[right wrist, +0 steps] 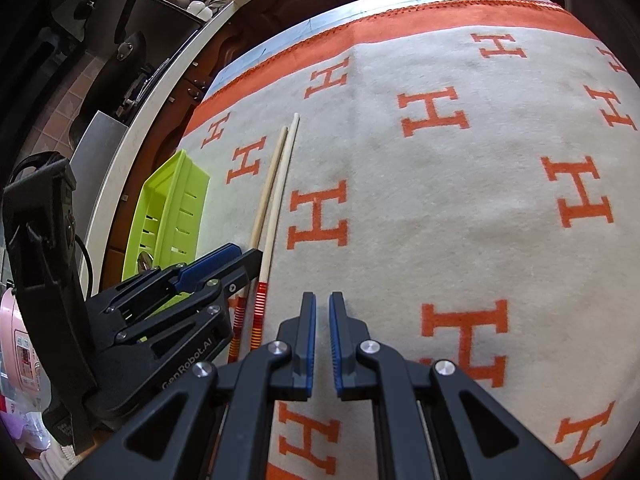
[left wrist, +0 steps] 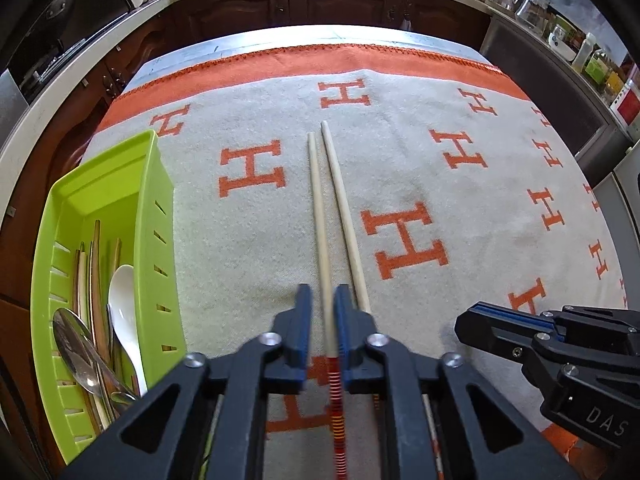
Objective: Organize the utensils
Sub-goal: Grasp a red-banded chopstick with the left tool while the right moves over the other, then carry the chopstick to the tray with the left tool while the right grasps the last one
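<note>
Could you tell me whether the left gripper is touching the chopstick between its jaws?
Touching: the left wrist view shows the left gripper closed on the chopstick.

The left tool points steeply down, its two blue-padded fingers drawn in tight against a chopstick pinched between them. The right tool also tilts down, just to the right of the left one, fingers almost together with only a thin gap and nothing between them.
</note>
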The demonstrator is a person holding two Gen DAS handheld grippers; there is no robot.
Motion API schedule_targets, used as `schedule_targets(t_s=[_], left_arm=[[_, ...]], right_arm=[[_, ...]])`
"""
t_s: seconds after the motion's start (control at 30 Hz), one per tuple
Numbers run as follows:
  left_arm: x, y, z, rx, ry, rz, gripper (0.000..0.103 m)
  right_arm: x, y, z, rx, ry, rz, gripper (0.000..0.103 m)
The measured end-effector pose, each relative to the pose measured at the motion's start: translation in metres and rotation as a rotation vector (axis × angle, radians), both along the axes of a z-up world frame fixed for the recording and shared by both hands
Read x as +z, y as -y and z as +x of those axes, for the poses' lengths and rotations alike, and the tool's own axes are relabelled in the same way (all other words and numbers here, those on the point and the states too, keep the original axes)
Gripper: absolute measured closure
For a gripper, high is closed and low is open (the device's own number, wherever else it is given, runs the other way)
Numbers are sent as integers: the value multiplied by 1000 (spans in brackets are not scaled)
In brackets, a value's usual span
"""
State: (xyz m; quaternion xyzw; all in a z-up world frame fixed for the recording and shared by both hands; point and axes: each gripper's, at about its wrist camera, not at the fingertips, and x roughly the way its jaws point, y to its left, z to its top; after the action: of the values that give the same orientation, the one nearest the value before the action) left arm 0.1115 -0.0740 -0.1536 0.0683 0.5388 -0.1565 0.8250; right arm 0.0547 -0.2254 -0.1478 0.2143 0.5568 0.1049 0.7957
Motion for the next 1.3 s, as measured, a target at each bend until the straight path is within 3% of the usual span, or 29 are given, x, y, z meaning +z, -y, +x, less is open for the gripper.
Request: schedule_targets(t_s=[0.17,0.43,0.47,0.53,0.63,0.87,1.07,1.17,1.3], left_arm=[[6,-15,-1,46,-11,-67,100],[55,-43,-25,73,69,-110,100],[61,-49,-28,81,78,-115,100],[71,-61,-35,98,97,-116,100],[82,-85,-44,141,129,-104,100],[86,-135,-57,241,150,-83,100],[84,-156,-66,281,151,-78,100],[83,-163,-69,292,151,-81,100],[82,-168,-71,296,147,-88,100]], right_arm=[[2,-5,1,10,5,-11,96],[6,-19,1,35,9,-25,95],[6,-22,1,39,10,-27,93],[8,-27,2,44,17,-34,77],[10,-36,4,46,44,-53,70],[6,-75,16,95,74,-203,70],[1,-114,18,160,115,-430,70],[-1,-121,14,169,134,-498,73],[0,-117,13,155,133,-519,96]])
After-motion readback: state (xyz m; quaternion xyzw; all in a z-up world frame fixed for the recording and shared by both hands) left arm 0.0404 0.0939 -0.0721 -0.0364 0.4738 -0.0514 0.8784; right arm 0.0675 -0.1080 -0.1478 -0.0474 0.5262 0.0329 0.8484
